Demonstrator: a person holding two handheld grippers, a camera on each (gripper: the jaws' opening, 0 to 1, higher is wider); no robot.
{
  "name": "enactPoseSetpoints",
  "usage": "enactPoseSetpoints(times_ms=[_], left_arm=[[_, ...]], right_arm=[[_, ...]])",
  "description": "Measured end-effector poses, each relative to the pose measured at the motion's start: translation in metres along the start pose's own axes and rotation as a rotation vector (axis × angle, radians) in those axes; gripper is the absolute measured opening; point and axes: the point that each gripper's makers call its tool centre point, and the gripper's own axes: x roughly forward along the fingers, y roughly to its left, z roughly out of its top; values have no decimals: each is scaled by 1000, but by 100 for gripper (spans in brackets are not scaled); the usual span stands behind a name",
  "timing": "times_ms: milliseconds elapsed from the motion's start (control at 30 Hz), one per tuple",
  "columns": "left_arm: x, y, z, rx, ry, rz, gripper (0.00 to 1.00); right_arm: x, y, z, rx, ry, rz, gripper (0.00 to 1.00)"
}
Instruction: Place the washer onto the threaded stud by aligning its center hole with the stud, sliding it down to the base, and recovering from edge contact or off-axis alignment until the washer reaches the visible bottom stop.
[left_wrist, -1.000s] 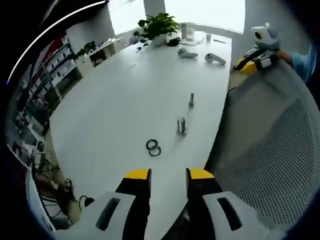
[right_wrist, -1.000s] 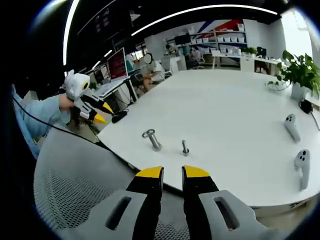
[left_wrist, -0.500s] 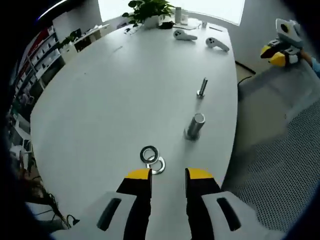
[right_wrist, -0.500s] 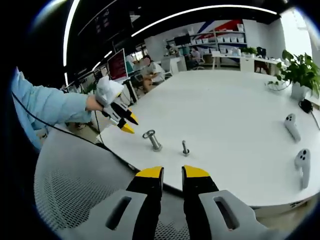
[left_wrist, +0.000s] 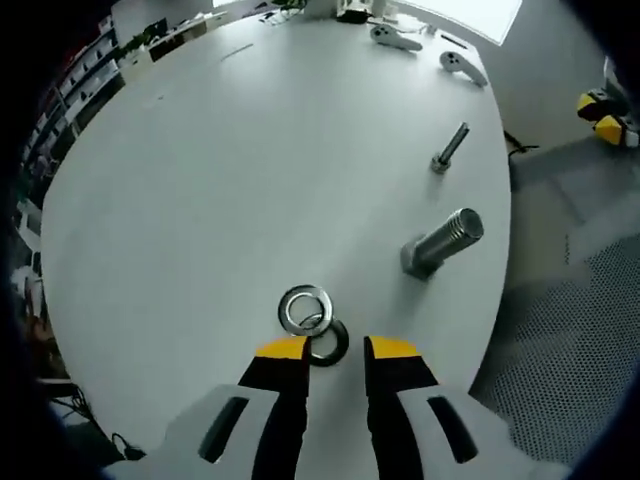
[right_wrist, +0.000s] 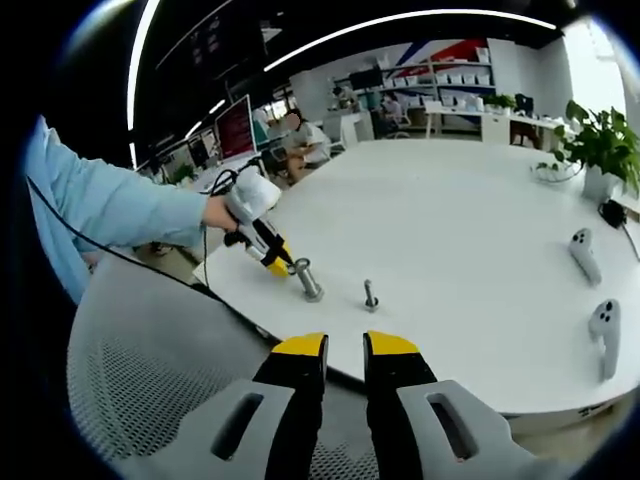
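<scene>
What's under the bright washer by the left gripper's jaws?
The bright washer overlaps a darker washer lying flat on the white table. Bare tabletop shows through both holes. The dark ring's near edge is hidden behind the left gripper.

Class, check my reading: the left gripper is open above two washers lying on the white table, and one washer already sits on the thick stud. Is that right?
Not quite. In the left gripper view the thick stud is bare; both washers lie on the white table before the open left gripper.
</scene>
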Motion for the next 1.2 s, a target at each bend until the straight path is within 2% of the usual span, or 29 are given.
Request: enactPoseSetpoints(times_ms=[100,300,500,600,633,667,700,733,867,933,967,1000,1067,1200], left_arm=[[3,2,4,44,0,23,20],[2,1,8,49,-3,19,22],[0,6,-1,45,16,29,27],[4,2,-5,73,21,23,29],[5,3,0,119,-1,39,29],[7,4,-3,113,12,49,28],[6,6,-3,163,23,68,27],[6,2,-2,168,12,51,26],[5,4,-3,155,1,47,26],[5,4,-4,180,-20,28,26],[5,4,-2,249,-36,7,27],[5,4,-1,267,-60,8,27],[4,3,-2,229,-48,6,27],[5,3,-1,235,-20,15,27]], right_arm=[[0,-1,0,5,-3,-3,16],[0,-1,1,7,-6,-3,16],[0,-2,2,7,-12,-1,16],[0,-2,2,8,-13,-1,16],[0,-2,2,8,-13,-1,16],[0,-2,2,8,-13,-2,16],[0,-2,2,9,-14,-2,16],[0,-2,2,9,-14,-2,16],[0,-3,2,12,-16,-4,16],[0,-3,2,13,-16,-5,16],[0,-3,2,13,-17,-5,16],[0,-3,2,13,-17,-5,16],[0,-3,2,12,-16,-5,16],[-1,-3,2,12,-16,-6,16]])
